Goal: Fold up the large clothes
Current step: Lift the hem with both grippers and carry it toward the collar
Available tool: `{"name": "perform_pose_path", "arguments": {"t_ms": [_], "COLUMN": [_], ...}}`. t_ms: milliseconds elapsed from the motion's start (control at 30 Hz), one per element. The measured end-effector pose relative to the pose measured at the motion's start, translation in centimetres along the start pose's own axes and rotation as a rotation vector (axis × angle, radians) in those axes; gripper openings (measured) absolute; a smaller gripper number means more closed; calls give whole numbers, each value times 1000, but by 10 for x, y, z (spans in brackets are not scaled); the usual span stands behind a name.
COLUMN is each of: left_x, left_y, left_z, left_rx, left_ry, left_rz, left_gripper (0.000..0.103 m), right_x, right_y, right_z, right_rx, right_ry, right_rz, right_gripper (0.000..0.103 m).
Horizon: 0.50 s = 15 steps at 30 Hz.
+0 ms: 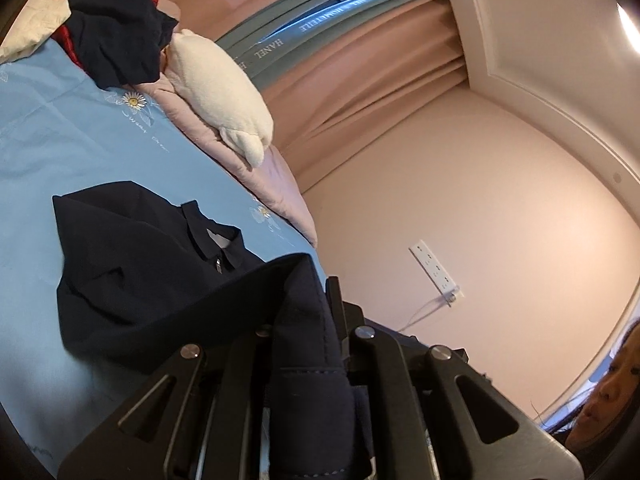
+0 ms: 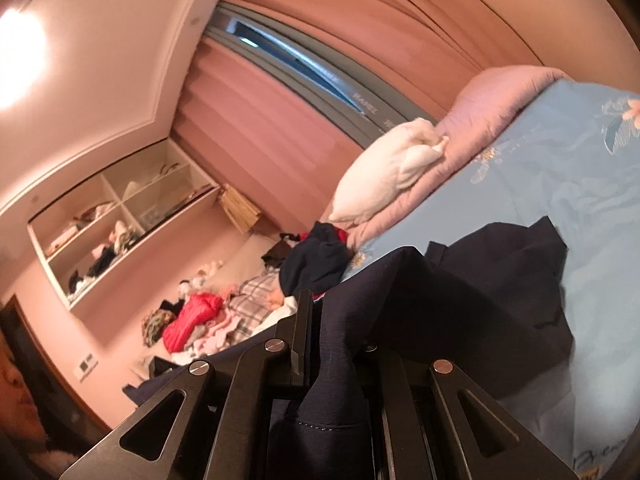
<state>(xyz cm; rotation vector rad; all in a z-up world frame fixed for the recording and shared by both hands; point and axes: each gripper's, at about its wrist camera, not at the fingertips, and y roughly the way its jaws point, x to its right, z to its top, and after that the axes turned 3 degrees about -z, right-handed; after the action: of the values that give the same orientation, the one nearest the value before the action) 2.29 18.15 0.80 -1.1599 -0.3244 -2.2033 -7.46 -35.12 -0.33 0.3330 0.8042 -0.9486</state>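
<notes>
A dark navy collared garment (image 1: pixel 136 280) lies on the light blue bed sheet (image 1: pixel 60 140), its collar and zip showing. My left gripper (image 1: pixel 308 320) is shut on a fold of its edge, and the cloth runs up between the fingers. In the right wrist view the same navy garment (image 2: pixel 500 292) drapes from the bed sheet (image 2: pixel 560 168) into my right gripper (image 2: pixel 336 328), which is shut on another part of the edge. Both pinched edges are lifted above the bed. The fingertips are mostly hidden by the cloth.
A heap of dark and red clothes (image 1: pixel 116 36) and a white plush pillow (image 1: pixel 220 92) sit on a pink quilt (image 1: pixel 276 192) at the bed's far side. More clothes (image 2: pixel 192 320) are piled beyond. An open shelf (image 2: pixel 120 224), curtains and a wall socket (image 1: pixel 436 272) surround the bed. A person's face shows at the frame edges.
</notes>
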Motion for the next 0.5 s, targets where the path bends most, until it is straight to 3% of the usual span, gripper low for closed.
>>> {"name": "perform_pose_path", "arguments": {"t_ms": [333,500], "left_x": [-54,-86], "left_y": [52,90], "left_z": [48,74], "left_rx": [-11,-51], "left_ry": [-93,-146], "left_rz": [94,187], "left_gripper": [11,12], "right_x": [41,65], "right_y": [56,85], "right_z": [33,47], "right_rx": [-34,-75], "right_ry": [87,118], "right_rz": [-76,-161], "right_gripper": [7,7]}}
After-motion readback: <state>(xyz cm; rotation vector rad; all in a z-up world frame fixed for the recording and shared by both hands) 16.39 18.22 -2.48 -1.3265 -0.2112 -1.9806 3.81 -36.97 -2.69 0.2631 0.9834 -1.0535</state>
